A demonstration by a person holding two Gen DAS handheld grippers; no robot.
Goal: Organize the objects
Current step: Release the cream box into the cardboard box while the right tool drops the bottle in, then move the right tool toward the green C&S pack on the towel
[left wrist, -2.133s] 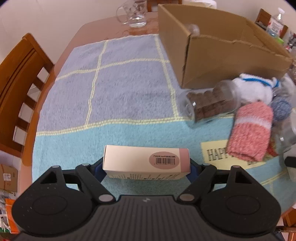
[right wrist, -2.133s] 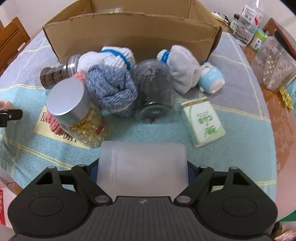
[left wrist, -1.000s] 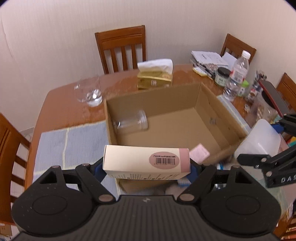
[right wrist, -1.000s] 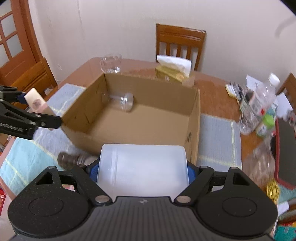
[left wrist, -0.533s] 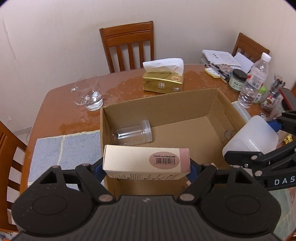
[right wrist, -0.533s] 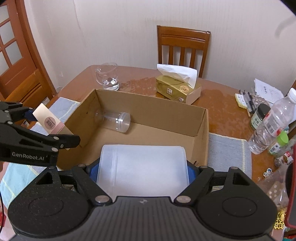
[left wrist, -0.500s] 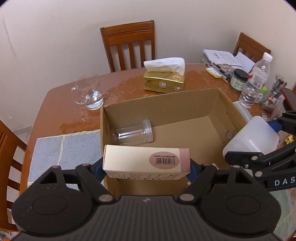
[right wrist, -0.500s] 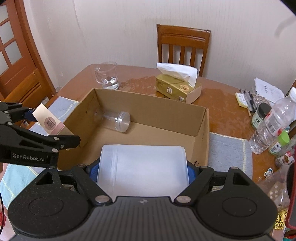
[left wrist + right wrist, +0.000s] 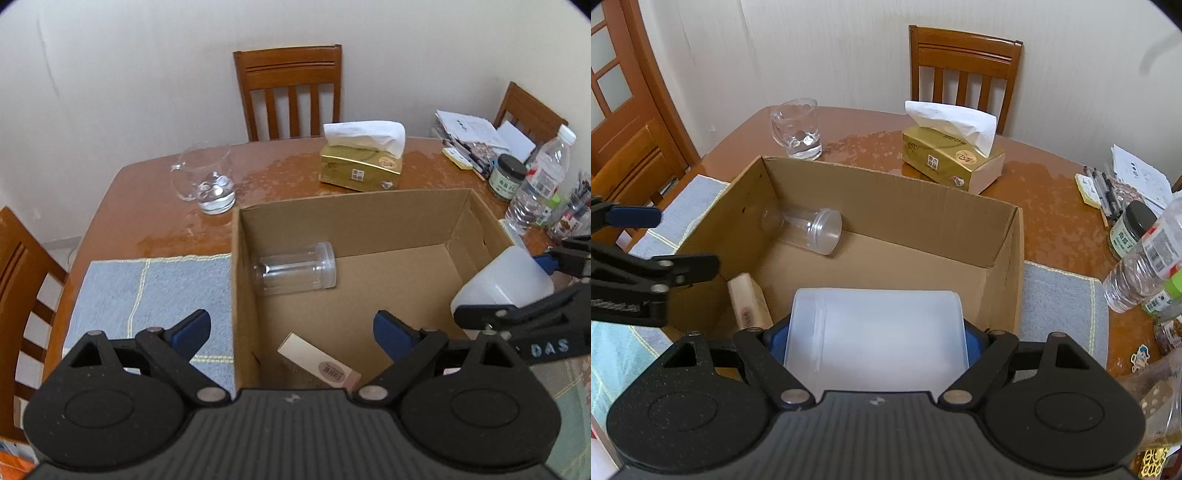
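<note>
An open cardboard box [image 9: 369, 210] [image 9: 886, 192] stands on the table. Inside it a clear plastic jar [image 9: 295, 267] [image 9: 809, 230] lies on its side at the back left. A cream carton with a pink barcode label [image 9: 319, 365] [image 9: 748, 301] now lies on the box floor near the front left corner. My left gripper [image 9: 291, 330] hovers above that corner, its jaws opening with nothing between them. My right gripper [image 9: 875, 332] is shut on a white translucent plastic container [image 9: 875, 332] [image 9: 504, 278], held over the box's right side.
A gold tissue box [image 9: 360, 170], a glass pitcher [image 9: 205, 181], water bottles and a dark-lidded jar [image 9: 509, 177] stand behind and right of the box. A blue checked cloth [image 9: 147, 291] covers the table. Wooden chairs [image 9: 290, 92] ring the table.
The left jaws spread and let go of the cream carton, which dropped onto the box floor. The right gripper with the white container came closer over the box.
</note>
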